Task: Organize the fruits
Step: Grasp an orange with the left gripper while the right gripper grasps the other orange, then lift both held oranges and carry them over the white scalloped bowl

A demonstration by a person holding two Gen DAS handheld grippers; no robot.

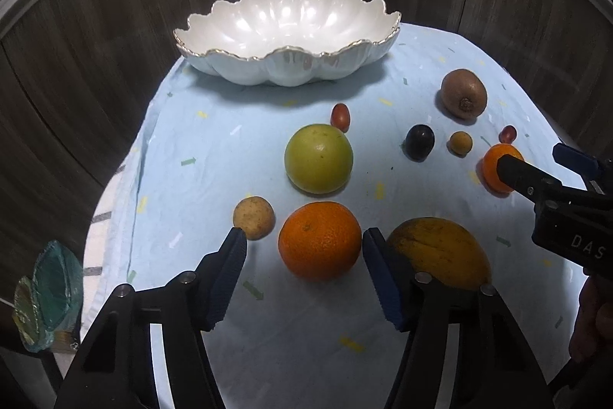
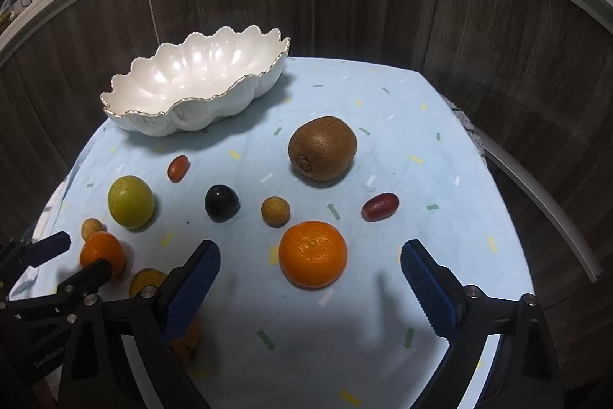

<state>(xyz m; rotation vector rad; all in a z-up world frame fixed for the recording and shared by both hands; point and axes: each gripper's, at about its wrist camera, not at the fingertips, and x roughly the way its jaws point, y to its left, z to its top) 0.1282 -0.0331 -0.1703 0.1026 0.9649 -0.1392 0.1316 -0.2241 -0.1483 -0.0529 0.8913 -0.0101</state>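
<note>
My left gripper [image 1: 304, 240] is open around a large orange [image 1: 320, 240] on the blue cloth. Its right pad is at the orange's skin and its left pad stands clear of it. My right gripper [image 2: 310, 248] is open and straddles a mandarin [image 2: 312, 254] with wide gaps on both sides. In the left wrist view the right gripper's near finger hides part of that mandarin [image 1: 494, 164]. A white scalloped bowl [image 1: 268, 72] [image 2: 172, 121] stands empty at the far side.
Loose on the cloth [image 2: 383, 294] lie a green fruit [image 1: 318, 158], a kiwi [image 2: 323, 148], a dark plum [image 2: 221, 203], a yellow mango [image 1: 440, 252], two tan fruits [image 1: 253, 217] [image 2: 275, 211] and two red tomatoes [image 1: 341, 116] [image 2: 380, 206]. Dark wood panels stand behind.
</note>
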